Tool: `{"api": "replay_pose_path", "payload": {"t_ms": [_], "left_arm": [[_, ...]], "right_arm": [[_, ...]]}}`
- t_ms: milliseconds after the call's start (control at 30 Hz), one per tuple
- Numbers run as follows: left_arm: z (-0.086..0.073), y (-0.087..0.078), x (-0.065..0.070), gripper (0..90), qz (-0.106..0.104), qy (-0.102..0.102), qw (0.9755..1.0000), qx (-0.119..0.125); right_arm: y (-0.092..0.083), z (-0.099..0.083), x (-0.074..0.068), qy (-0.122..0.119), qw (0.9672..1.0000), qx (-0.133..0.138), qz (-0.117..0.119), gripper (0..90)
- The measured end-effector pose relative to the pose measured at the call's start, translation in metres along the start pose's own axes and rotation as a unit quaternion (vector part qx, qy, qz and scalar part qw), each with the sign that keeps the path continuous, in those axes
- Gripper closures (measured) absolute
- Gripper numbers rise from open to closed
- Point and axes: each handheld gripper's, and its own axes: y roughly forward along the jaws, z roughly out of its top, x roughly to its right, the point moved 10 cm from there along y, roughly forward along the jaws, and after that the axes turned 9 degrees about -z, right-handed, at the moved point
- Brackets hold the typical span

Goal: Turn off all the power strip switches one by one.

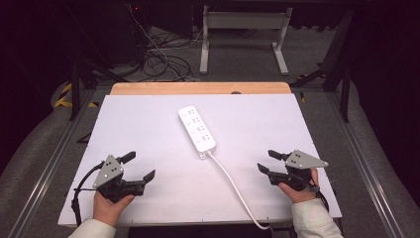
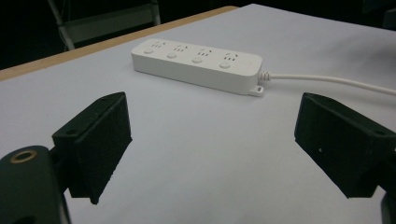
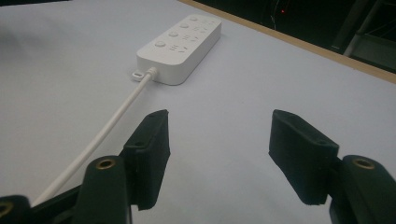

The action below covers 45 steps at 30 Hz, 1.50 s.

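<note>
Two grippers low at the near edge of the white table (image 1: pixel 148 124), nothing between either set of jaws. Left gripper (image 1: pixel 138 166) at near left, jaws spread wide, held in a hand (image 1: pixel 110 206) with a pale sleeve (image 1: pixel 91 229) behind it; in the left gripper view the left gripper (image 2: pixel 212 144) spread just the same, bare table between. Right gripper (image 1: pixel 267 161) at near right, likewise released and empty, gripped by the other hand (image 1: pixel 297 191); in the right gripper view the right gripper (image 3: pixel 219 156) parted over plain surface.

Farther in, near the middle of the table, a white power strip (image 1: pixel 196 128) flat on the surface, well apart from both grippers, lying at a slant, near end toward the right. From that near end a white cord (image 1: pixel 233 186) running toward the near edge and off the table, closer to the right gripper. Four outlets on the power strip (image 2: pixel 198 63), all vacant; no plug anywhere on the table.

By these signs, very early in the work: power strip (image 3: pixel 182 44) untouched, no grasp made, both tools merely pointed inward toward it. Reach, grasp and any handling all left to do.
</note>
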Motion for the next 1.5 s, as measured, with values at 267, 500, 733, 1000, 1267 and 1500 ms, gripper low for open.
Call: {"api": "replay_pose_path", "payload": {"t_ms": [267,500,733,1000,1267,1500], "left_arm": [[0.002,0.000,0.001,15.8,0.001,0.026,0.9997,0.006],[0.004,-0.001,-0.002,15.1,-0.009,-0.015,0.9997,0.015],[0.004,-0.001,0.001,22.0,0.004,0.024,0.9996,-0.012],[0.014,0.001,0.002,25.4,-0.017,0.007,0.9998,-0.006],[0.023,0.008,0.001,29.6,-0.019,0.023,0.9992,-0.026],[0.035,0.023,0.001,31.9,-0.031,0.017,0.9987,-0.037]], "right_arm": [[0.000,-0.002,-0.002,-0.003,1.0000,-0.005,0.001,39.1],[0.002,-0.003,-0.002,-0.007,1.0000,-0.006,0.001,39.1],[0.003,-0.004,-0.003,-0.006,0.9999,-0.009,0.002,39.0],[0.003,-0.004,-0.003,-0.007,0.9999,-0.009,0.001,38.6],[0.003,-0.004,-0.003,-0.008,0.9999,-0.009,0.000,38.6],[0.002,-0.004,-0.003,-0.005,1.0000,-0.009,0.000,38.4]]}}
